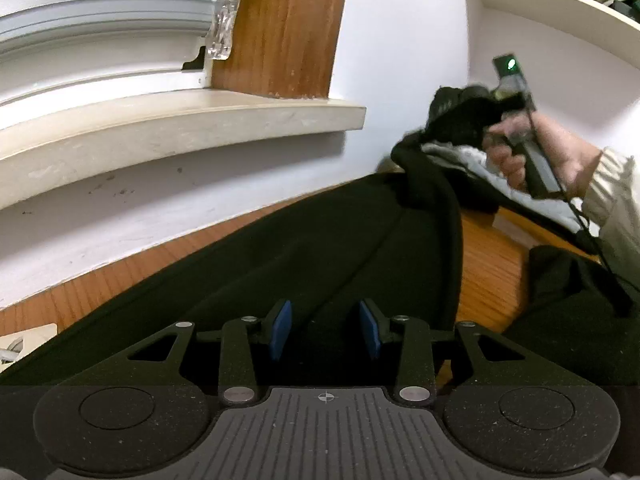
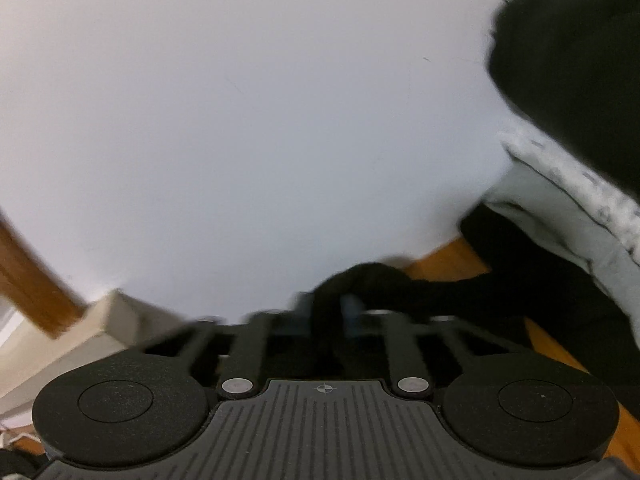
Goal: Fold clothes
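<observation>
The black garment [image 1: 320,248] is lying spread over the wooden desk [image 1: 488,272], running from the near left, under the left tongs [image 1: 326,330], away to the far right, where one end of it is being held up off the desk. That makes its long axis a diagonal from near left to far right, and a seam is running along the same line.

The left tongs are hanging just above the near part of the cloth with the blue pads [image 1: 280,332] standing apart and nothing between them. The right tongs [image 2: 328,312] are pinched together on a bunched black end of the garment, seen blurred in the right wrist view; in the left wrist view a hand [image 1: 532,152] is gripping that tool at the far right, with the cloth rising to it and a pale lining [image 1: 452,152] showing at the lifted edge. More dark cloth [image 1: 580,320] is lying at the near right, and whether it belongs to the same garment is unclear.

So the raised end is lying to the far right of the left tongs, and only the right tongs are holding it. The flat near body lies directly below the left tongs, which are the nearer to it. How far the folding stands cannot be judged from this.
</observation>
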Available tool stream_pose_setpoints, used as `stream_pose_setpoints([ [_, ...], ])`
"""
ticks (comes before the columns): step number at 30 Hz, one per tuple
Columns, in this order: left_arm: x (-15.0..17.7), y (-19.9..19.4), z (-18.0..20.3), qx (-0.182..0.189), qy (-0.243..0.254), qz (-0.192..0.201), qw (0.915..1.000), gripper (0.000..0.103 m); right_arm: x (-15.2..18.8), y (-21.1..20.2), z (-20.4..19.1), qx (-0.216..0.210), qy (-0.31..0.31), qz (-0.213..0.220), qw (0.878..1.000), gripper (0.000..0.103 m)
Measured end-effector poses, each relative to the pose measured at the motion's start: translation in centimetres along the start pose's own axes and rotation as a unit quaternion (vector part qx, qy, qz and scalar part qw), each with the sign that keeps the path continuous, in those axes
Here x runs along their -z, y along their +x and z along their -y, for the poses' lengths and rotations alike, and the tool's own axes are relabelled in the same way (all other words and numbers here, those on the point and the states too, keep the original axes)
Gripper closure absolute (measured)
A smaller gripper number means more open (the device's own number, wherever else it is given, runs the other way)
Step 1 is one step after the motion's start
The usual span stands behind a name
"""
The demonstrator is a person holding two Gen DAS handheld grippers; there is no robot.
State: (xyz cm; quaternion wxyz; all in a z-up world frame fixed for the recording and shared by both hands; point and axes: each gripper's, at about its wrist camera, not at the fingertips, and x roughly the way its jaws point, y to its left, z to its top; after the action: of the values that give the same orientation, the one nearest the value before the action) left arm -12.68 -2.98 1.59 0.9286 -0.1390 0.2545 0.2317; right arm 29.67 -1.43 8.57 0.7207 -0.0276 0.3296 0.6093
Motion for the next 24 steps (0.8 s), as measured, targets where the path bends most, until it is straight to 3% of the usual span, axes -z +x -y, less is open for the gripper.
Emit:
stream_pose_setpoints([
  [9, 0.1, -0.8, 0.3, 0.003, 0.007, 0.022, 0.9997, 0.061, -0.2, -11.3, -3.2, -0.031, -0.093, 0.146, 0.984, 0.099],
  [13, 0.2, -1.1, 0.4, 0.005, 0.012, 0.024, 0.9996, 0.059, 4.3, -13.8, -0.3, 0.008, -0.098, 0.061, 0.993, 0.099],
  [16, 0.3, -1.0, 0.5, 0.007, 0.010, 0.021, 0.9997, 0.058, 7.2, -13.3, 2.8, 0.045, -0.085, -0.013, 0.995, 0.092],
  [20, 0.3, -0.9, 0.4, 0.007, 0.008, 0.020, 0.9997, 0.056, 7.3, -12.4, 5.8, 0.070, -0.043, -0.018, 0.996, 0.071],
  [24, 0.3, -0.7, 0.3, 0.007, 0.005, 0.017, 0.9998, 0.056, 6.1, -10.6, 7.9, 0.081, 0.003, -0.007, 0.997, 0.066],
])
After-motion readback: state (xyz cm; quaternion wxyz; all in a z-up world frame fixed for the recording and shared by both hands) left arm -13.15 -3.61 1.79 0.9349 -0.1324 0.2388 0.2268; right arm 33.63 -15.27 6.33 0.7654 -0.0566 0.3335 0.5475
